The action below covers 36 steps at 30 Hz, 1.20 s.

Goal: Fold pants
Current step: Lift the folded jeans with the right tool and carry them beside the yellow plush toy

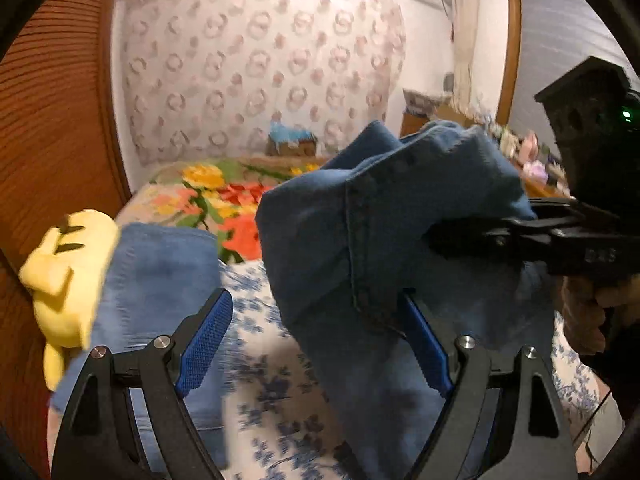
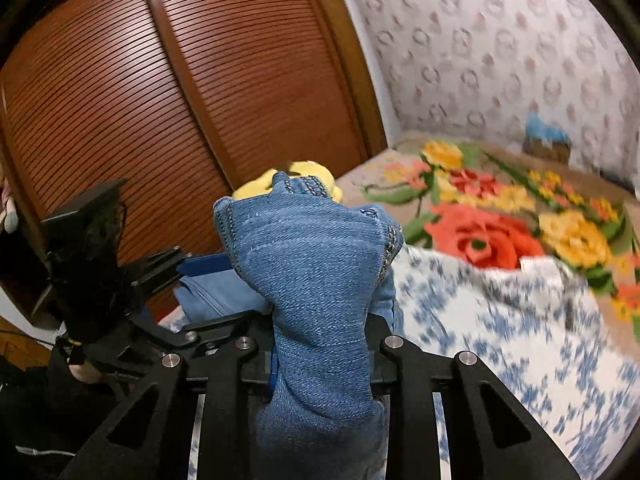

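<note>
While the louvred wooden door fills the far left, a yellow plush toy lies against it at the bed's edge, just left of the pants. The left gripper stands wide apart, its right finger behind hanging denim, clamping nothing. The pants rise in a bunch over the blue-flowered sheet, blocking both cameras' middle. Right of the pants, the right gripper is clamped on the denim. Beyond lies a floral blanket.
</note>
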Each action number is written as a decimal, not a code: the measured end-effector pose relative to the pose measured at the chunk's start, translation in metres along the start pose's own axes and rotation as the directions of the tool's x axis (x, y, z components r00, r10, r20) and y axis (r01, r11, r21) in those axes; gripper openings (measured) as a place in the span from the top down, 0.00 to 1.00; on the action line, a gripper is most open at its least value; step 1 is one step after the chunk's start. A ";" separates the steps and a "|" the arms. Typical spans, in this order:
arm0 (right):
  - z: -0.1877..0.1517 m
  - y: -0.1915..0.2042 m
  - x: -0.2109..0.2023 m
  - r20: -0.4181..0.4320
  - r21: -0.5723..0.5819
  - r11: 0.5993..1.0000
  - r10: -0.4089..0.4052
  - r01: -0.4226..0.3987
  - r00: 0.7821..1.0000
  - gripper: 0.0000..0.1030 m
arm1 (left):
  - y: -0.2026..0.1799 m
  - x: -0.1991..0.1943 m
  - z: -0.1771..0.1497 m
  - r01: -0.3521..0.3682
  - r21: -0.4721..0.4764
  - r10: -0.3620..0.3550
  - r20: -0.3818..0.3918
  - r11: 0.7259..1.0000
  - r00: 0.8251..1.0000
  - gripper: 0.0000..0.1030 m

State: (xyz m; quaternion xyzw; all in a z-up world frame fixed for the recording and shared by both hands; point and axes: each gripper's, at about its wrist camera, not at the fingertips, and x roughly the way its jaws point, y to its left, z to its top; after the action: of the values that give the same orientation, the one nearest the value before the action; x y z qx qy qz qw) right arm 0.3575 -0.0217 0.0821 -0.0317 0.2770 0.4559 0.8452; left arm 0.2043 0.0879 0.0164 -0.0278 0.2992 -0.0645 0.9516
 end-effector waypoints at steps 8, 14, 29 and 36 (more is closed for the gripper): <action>0.049 0.075 0.011 0.058 -0.097 0.993 0.068 -0.062 0.996 0.74 | 0.050 -0.071 0.000 -0.071 -0.056 0.077 0.125 0.996 0.989 0.18; 0.081 0.126 0.048 0.071 -0.150 0.975 0.176 -0.164 0.982 0.74 | 0.093 -0.120 -0.004 -0.149 -0.096 0.165 0.191 0.984 0.968 0.18; 0.013 -0.010 0.238 -0.037 0.265 0.961 0.098 -0.085 0.995 0.72 | 0.160 -0.051 -0.028 -0.246 -0.137 0.248 0.001 0.960 0.969 0.18; 0.028 -0.025 0.235 -0.114 0.199 0.979 0.075 -0.051 0.991 0.55 | 0.158 0.000 -0.050 -0.226 -0.141 0.212 -0.103 0.964 0.972 0.18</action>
State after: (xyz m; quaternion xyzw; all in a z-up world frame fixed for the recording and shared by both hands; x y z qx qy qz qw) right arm 0.4906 0.1496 -0.0165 0.0326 0.3721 0.4504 0.8109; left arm 0.1923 0.2433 -0.0395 -0.0641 0.3455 0.0629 0.9341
